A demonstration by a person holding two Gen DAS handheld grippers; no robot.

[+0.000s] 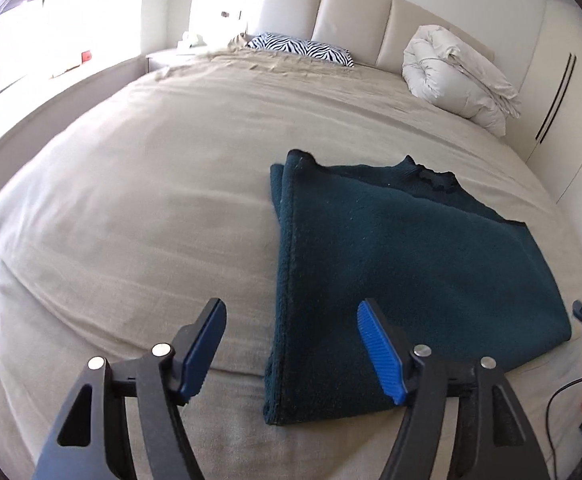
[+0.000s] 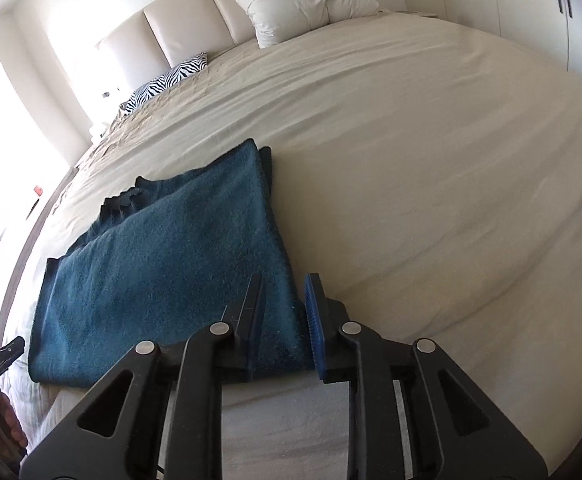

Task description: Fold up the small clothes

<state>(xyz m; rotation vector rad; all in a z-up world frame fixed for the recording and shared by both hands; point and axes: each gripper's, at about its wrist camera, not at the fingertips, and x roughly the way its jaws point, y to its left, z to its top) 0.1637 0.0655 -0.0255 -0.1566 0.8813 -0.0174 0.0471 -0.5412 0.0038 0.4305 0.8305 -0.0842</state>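
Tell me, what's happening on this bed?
A person with a handheld gripper in each hand is folding a dark teal sweater on the bed. The sweater lies flat, already folded over lengthwise. The left gripper is open above the sweater's near corner and holds nothing. The right gripper is slightly open, with the sweater's near edge between its fingers, though they don't appear to press on it.

Beige bed with padded headboard (cream), bright window beside it.
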